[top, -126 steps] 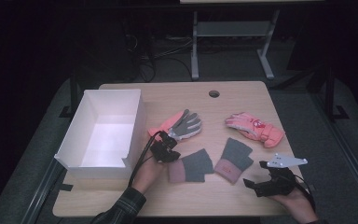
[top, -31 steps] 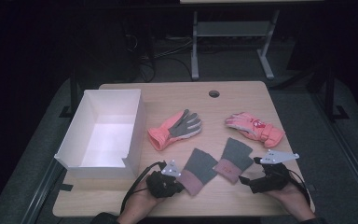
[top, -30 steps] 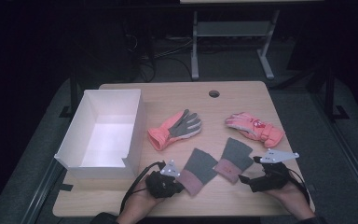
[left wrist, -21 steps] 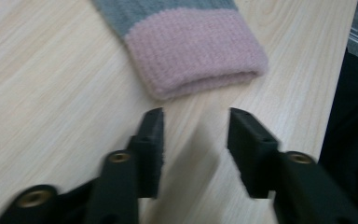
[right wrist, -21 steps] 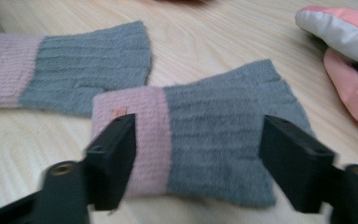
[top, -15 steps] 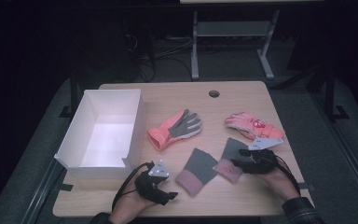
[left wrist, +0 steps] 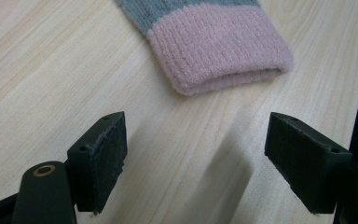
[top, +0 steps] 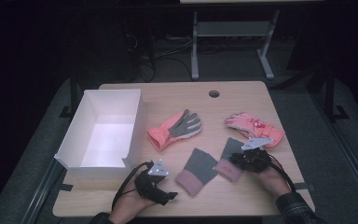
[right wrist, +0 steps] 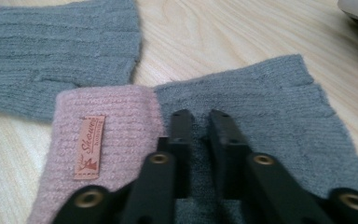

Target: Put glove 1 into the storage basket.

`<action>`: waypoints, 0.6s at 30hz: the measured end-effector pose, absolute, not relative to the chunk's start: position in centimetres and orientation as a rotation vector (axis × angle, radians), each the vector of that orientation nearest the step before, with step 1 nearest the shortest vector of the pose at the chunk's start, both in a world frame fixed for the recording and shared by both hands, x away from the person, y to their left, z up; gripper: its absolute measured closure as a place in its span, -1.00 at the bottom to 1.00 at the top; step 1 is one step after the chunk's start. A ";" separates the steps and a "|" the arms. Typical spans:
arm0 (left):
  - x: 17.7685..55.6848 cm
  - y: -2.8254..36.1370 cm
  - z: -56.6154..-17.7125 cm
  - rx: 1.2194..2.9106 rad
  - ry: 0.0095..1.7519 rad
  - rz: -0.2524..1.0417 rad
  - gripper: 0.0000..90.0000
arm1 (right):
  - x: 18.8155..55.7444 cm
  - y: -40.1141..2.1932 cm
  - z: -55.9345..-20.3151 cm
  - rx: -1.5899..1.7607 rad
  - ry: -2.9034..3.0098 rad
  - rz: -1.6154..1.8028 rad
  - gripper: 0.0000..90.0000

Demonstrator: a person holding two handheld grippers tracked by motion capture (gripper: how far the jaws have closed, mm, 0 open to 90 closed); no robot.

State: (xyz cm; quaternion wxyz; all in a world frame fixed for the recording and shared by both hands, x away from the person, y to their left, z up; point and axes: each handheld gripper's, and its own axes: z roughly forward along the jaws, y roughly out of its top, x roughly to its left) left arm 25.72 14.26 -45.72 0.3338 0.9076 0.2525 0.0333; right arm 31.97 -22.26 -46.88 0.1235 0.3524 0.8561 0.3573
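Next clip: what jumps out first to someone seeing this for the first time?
The big white box at the table's left, then two pairs of gloves: a coral and grey glove mid-table and a pink one to its right, with two grey knit mitts with pink cuffs nearer the person. The right gripper, jaws nearly closed, presses on the right mitt; the left gripper stands open just short of the left mitt.
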 end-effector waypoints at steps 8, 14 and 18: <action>25.7 14.4 -45.6 2.374 0.659 0.092 -0.54 | 32.1 -22.7 -46.6 1.049 2.484 1.082 0.93; 25.8 14.4 -45.6 2.372 0.664 0.098 -0.54 | 31.7 -23.4 -45.1 1.080 2.435 1.210 0.93; 25.8 14.5 -45.5 2.370 0.663 0.109 -0.54 | 31.2 -23.1 -44.2 1.089 2.430 1.266 0.93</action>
